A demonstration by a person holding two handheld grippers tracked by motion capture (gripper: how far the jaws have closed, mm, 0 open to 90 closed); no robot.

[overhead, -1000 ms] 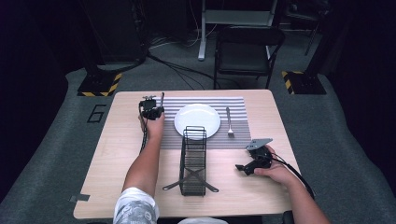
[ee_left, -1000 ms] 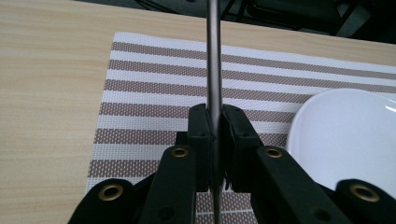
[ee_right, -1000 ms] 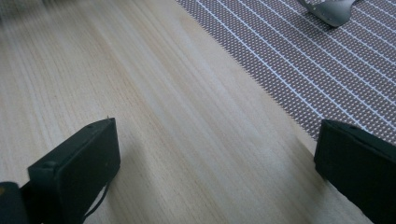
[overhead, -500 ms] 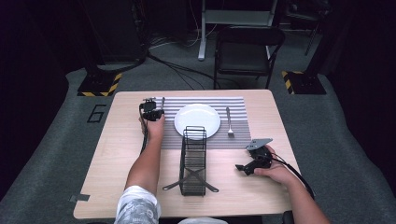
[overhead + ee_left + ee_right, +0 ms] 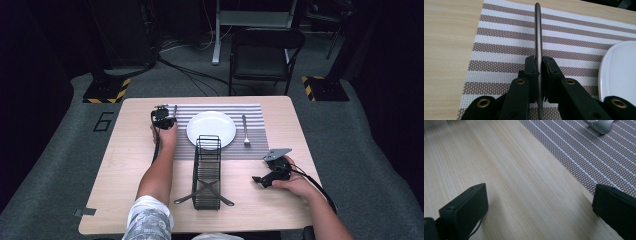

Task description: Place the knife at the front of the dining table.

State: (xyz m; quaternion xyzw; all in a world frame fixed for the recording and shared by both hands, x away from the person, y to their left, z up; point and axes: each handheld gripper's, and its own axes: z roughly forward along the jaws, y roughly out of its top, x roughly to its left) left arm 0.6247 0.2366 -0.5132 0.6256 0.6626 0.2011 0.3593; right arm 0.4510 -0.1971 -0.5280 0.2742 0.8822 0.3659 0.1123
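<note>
My left gripper (image 5: 162, 119) (image 5: 539, 62) is shut on a thin metal knife (image 5: 538, 30), seen edge-on and pointing away over the striped placemat (image 5: 506, 37). In the high view the knife (image 5: 175, 110) lies along the mat's left edge, just left of the white plate (image 5: 211, 129). A fork (image 5: 245, 130) lies on the mat to the right of the plate. My right gripper (image 5: 261, 179) (image 5: 539, 205) is open and low over bare wood at the right, holding nothing, with its fingers (image 5: 466, 207) far apart.
A black wire rack (image 5: 207, 172) stands on the wooden table (image 5: 125, 165) between my two forearms, just in front of the plate. The plate's rim (image 5: 621, 72) is close to the right of my left gripper. A dark chair (image 5: 265, 50) stands beyond the table.
The left gripper and its knife have shifted slightly nearer and lower over the mat's left edge. The right gripper has stayed put.
</note>
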